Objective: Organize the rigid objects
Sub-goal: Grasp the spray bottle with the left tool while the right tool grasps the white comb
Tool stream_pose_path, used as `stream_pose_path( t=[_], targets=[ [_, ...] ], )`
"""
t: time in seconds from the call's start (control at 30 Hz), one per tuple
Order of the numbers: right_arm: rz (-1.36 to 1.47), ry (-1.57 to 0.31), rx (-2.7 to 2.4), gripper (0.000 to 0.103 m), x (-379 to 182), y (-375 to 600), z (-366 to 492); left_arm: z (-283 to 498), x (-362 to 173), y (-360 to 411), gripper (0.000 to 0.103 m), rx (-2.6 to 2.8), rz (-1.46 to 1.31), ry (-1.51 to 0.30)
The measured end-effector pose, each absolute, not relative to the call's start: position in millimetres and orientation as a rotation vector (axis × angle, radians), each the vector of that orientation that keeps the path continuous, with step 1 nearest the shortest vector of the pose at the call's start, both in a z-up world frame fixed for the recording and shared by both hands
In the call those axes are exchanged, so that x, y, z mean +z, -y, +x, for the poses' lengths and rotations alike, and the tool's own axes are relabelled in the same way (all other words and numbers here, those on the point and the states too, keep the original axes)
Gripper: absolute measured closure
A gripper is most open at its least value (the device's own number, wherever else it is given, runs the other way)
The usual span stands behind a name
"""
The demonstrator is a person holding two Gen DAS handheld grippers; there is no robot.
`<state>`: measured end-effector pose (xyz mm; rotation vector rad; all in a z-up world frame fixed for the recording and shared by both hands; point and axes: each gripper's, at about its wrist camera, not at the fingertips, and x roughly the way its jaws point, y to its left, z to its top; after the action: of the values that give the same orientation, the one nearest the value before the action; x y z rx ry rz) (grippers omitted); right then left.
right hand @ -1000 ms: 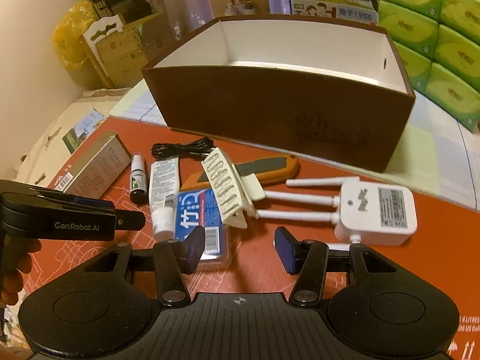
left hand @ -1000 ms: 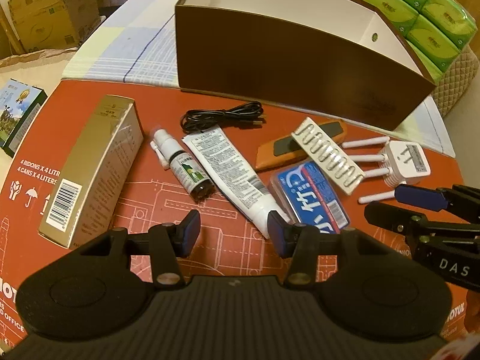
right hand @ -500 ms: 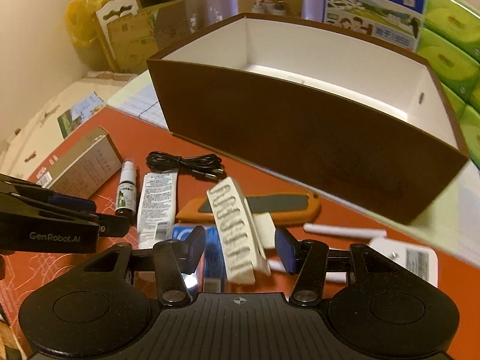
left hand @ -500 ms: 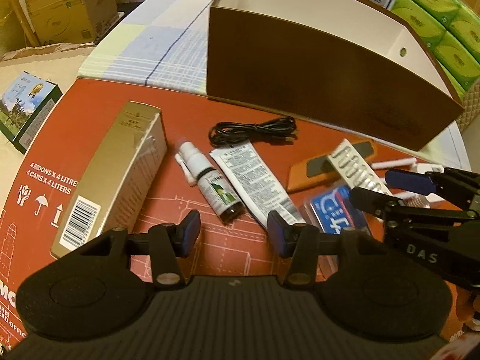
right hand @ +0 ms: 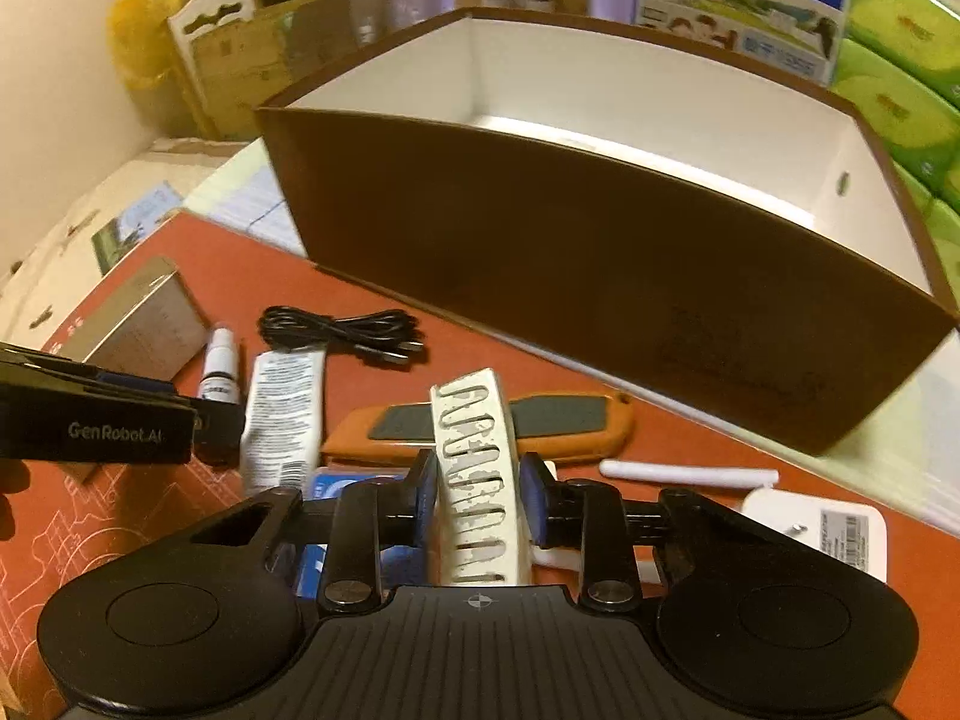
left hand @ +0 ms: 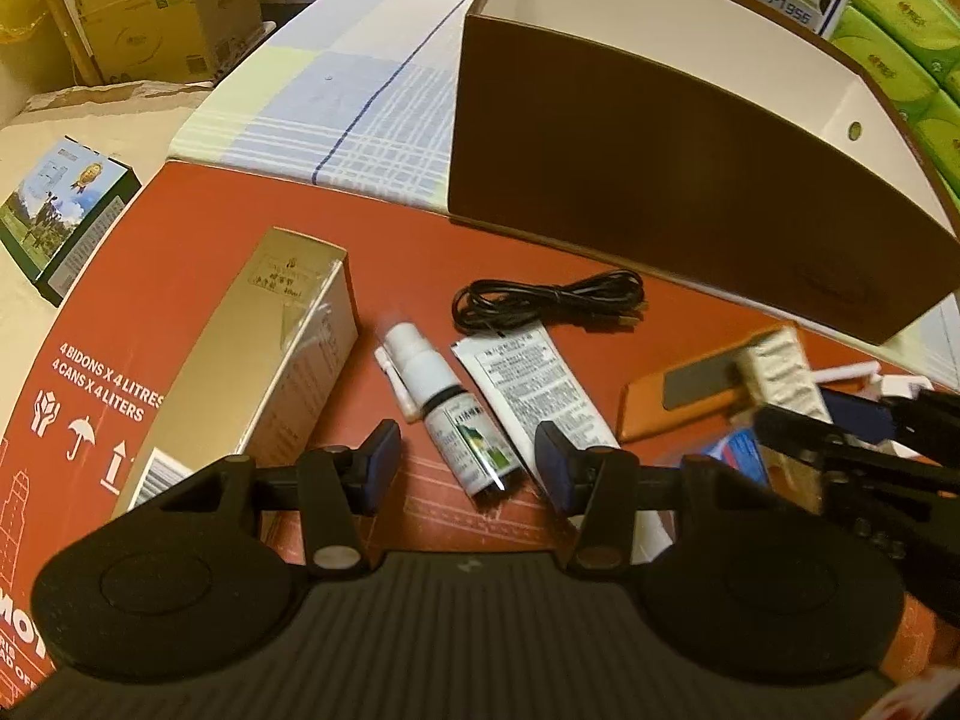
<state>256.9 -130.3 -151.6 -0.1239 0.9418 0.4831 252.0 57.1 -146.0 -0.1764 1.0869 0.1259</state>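
Boxes and green packs crowd the far side, and a red cardboard surface (left hand: 198, 228) lies near us. Our right tongs (right hand: 480, 504) pinch a white slotted piece (right hand: 477, 468) that leans on an orange cutter (right hand: 480, 426) in the middle. We think it is light, hard plastic, thin and a bit bendy, so we grip its flat sides softly. Our left tongs (left hand: 465, 456) stay loose, holding nothing, over a small spray bottle (left hand: 447, 408) that looks smooth and round, so it may roll. A soft white tube (left hand: 534, 384) lies right of it. The big brown box (right hand: 600, 252) stands far, with stiff walls and a white inside.
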Motion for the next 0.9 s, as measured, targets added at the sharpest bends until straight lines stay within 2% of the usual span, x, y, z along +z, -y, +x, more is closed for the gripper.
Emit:
stream_pose_path(
  t=[0.2,0.3,0.33,0.43,0.8,0.9],
  targets=[
    [0.065,-0.971,0.432,0.079,-141,160,262,261,-153,-58,0.06,0.14,-0.145,-1.087],
    [0.129,-0.984,0.417,0.079,-136,173,261,261,-154,-59,0.071,0.137,-0.124,-1.07],
    [0.144,-0.988,0.412,0.079,-135,177,260,261,-155,-60,0.078,0.13,-0.119,-1.072],
    [0.171,-0.994,0.402,0.079,-132,185,256,256,-157,-63,0.083,0.115,-0.112,-1.084],
    [0.194,-1.033,0.383,0.079,-135,199,238,230,-155,-59,0.083,0.06,-0.056,-1.116],
    [0.192,-1.03,0.381,0.079,-134,200,235,231,-156,-57,0.079,0.054,-0.03,-1.114]
  ],
)
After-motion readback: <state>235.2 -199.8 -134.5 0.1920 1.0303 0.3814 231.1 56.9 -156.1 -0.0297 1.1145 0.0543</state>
